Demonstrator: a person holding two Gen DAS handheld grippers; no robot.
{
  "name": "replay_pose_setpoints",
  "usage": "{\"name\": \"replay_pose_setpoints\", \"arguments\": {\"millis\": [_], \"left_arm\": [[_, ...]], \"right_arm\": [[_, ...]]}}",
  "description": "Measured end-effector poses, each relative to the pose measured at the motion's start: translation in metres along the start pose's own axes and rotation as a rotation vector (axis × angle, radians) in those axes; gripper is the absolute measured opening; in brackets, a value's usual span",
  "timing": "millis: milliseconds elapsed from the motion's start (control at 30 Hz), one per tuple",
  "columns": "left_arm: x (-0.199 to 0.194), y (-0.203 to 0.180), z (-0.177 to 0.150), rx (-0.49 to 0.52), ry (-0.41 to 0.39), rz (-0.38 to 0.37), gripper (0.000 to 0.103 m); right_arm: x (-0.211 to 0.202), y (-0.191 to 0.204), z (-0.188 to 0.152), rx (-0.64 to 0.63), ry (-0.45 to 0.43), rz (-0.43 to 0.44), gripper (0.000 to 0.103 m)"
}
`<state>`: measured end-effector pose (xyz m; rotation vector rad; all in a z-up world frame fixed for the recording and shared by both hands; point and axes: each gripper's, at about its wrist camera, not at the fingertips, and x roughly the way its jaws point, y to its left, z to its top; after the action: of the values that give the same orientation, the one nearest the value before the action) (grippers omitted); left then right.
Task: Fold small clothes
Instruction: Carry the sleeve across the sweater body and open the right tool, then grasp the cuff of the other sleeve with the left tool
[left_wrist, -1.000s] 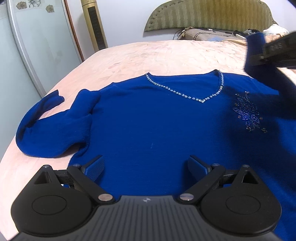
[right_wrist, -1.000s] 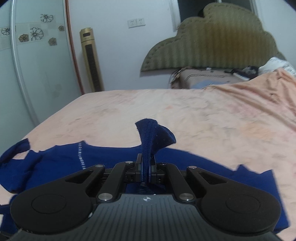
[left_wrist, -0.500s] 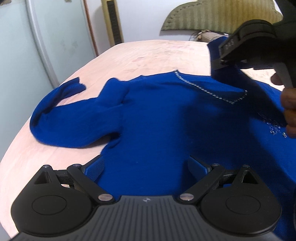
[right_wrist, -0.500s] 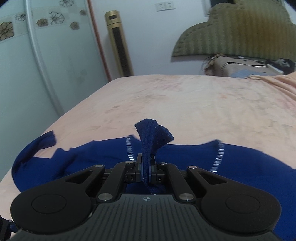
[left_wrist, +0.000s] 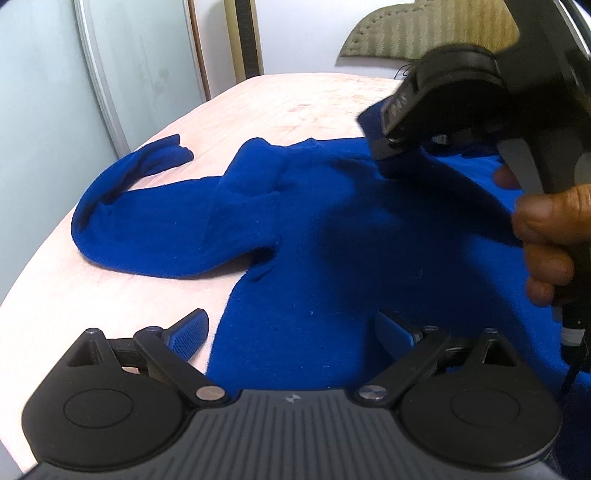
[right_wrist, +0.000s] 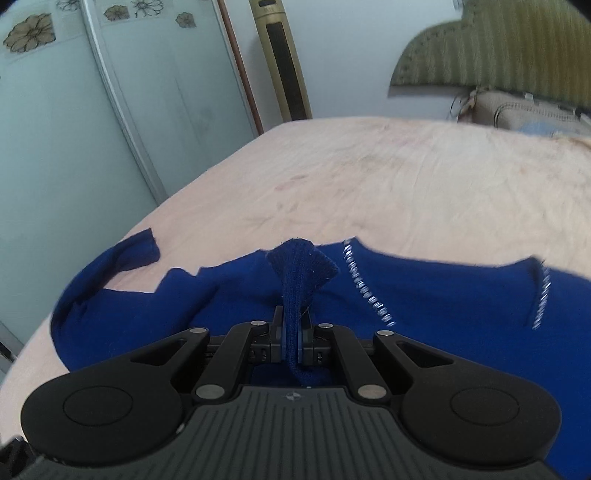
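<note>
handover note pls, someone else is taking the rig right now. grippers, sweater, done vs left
Right gripper: shut on the ribbed cuff of one sleeve of the blue knit sweater, held over the sweater's chest near the beaded neckline.
Left gripper: open, empty, over the sweater's lower edge.
Sweater lies flat on the peach bedsheet. The other sleeve is spread out to the side on the sheet.
Done: nothing laid down yet; first sleeve fold in progress.
Left: lay this sleeve down, fold the other sleeve in, then fold the body.
</note>
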<state>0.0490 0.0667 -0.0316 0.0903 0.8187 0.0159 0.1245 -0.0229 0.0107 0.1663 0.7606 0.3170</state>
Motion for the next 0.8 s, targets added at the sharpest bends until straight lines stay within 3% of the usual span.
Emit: {"name": "replay_pose_setpoints", "arguments": {"millis": [167,333,500,567,700,800], "left_arm": [[0.001,0.002,-0.001,0.003,0.001,0.003,0.097],[0.003,0.004,-0.001,0.003,0.000,0.006,0.097],[0.001,0.008,-0.001,-0.017,0.004,0.014,0.097],[0.000,0.009,-0.001,-0.020,0.000,0.021,0.097],[-0.001,0.013,-0.001,-0.030,0.001,0.028,0.097],[-0.006,0.017,-0.002,-0.031,-0.009,0.042,0.097]], "right_arm": [[0.008,0.009,0.003,-0.008,-0.008,0.025,0.010],[0.017,-0.007,-0.001,0.100,0.070,0.131,0.046],[-0.011,-0.016,-0.007,0.103,0.002,0.115,0.046],[-0.012,-0.020,-0.009,0.120,0.021,0.116,0.047],[0.009,-0.017,-0.018,0.082,0.145,0.091,0.048],[0.006,-0.009,-0.023,0.058,0.123,0.081,0.048]]}}
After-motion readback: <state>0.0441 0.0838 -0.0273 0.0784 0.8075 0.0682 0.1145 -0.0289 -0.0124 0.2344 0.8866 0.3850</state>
